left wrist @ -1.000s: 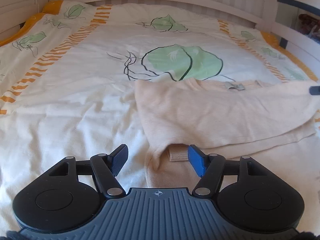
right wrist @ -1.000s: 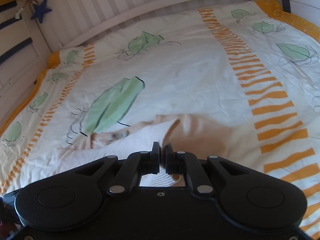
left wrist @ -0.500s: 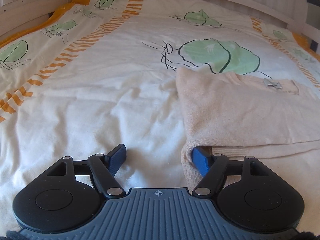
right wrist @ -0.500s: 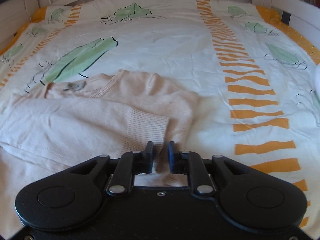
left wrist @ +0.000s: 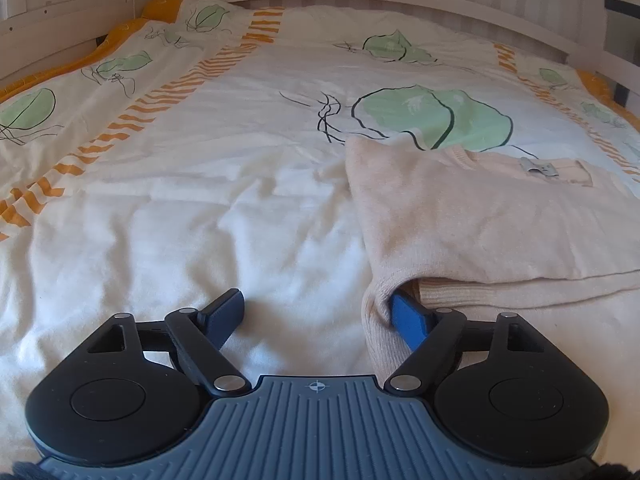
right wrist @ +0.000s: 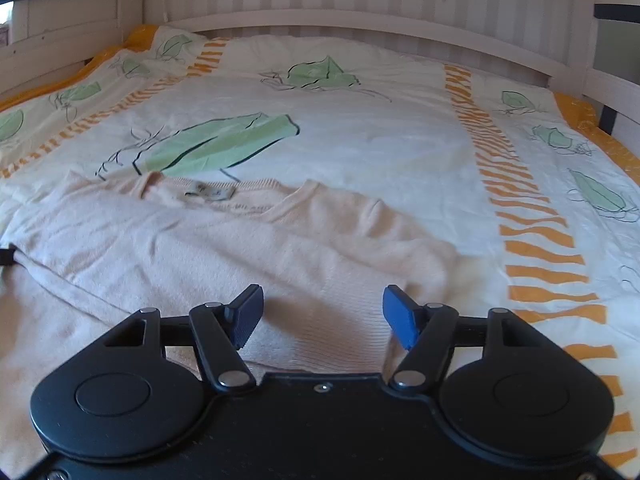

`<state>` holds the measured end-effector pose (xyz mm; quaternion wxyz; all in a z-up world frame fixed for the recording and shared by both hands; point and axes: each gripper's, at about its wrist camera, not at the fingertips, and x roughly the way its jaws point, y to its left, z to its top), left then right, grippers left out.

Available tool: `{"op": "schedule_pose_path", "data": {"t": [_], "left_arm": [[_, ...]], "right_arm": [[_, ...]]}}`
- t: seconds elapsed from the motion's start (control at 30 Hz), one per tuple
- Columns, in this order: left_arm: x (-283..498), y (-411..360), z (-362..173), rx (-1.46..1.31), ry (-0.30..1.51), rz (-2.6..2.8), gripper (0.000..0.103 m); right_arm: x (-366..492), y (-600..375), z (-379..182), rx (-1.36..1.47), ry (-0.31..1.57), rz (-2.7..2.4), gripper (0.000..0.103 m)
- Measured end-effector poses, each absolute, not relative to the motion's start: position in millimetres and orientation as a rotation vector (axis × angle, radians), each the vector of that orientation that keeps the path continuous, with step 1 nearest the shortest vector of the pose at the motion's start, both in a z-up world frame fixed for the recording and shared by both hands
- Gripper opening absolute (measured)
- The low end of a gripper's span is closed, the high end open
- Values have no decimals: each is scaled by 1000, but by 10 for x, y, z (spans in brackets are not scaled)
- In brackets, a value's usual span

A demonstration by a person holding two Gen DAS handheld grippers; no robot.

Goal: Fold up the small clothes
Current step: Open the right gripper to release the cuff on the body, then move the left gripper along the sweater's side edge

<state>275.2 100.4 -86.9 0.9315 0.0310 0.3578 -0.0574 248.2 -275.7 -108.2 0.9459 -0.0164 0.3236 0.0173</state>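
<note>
A small cream knit sweater [left wrist: 472,216] lies on the bed, its sleeves folded across the body, the neck label facing up. My left gripper [left wrist: 318,312] is open at the sweater's left edge; its right finger [left wrist: 408,316] is tucked under the folded edge, the left finger rests on bare duvet. In the right wrist view the sweater [right wrist: 224,248] fills the lower left. My right gripper [right wrist: 322,314] is open and empty, just above the ribbed sleeve cuff [right wrist: 332,320] that lies flat on the sweater.
The bed is covered by a white duvet [left wrist: 200,208] with green leaf prints and orange striped bands. A white wooden bed rail [right wrist: 360,24] runs round the far side and both ends.
My right gripper has opened and let go of the sleeve cuff, which now lies flat on the sweater. My left gripper stayed open and moved to the sweater's left edge.
</note>
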Motion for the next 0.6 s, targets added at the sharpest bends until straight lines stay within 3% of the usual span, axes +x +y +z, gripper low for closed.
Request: {"op": "schedule_pose_path", "data": {"t": [0.13, 0.37, 0.6], "left_arm": [[2730, 1002, -897, 57, 714, -121, 85], [2672, 1007, -879, 49, 678, -129, 87], [2562, 979, -777, 63, 599, -110, 88]], "right_arm": [[2472, -2782, -1163, 1, 635, 31, 76], [2483, -2789, -1298, 17, 635, 43, 103], [2460, -2822, -1338, 43, 617, 43, 103]]}}
